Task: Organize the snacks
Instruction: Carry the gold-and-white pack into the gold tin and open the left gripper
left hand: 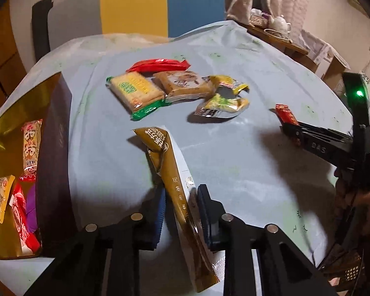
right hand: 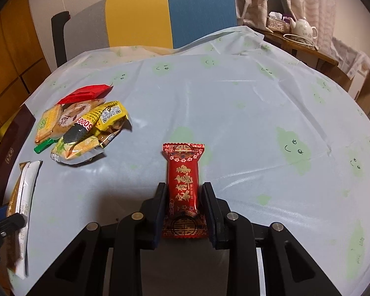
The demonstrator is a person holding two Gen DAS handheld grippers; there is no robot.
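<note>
1. Both grippers hold snacks, ready for boxing: the left gripper (left hand: 178,204) has its fingers pinching a gold packet (left hand: 182,192), the right gripper (right hand: 183,209) pinching a red candy (right hand: 183,187)
2. Next, I judge, each goes left into the box (left hand: 54,133)
3. It already holds several wrapped snacks; a pile (left hand: 175,91) waits ahead of the fingers on the bench (left hand: 246,162)

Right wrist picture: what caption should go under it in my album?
Right gripper shut on a red candy packet above the pale blue tablecloth, snack pile at left.
</note>
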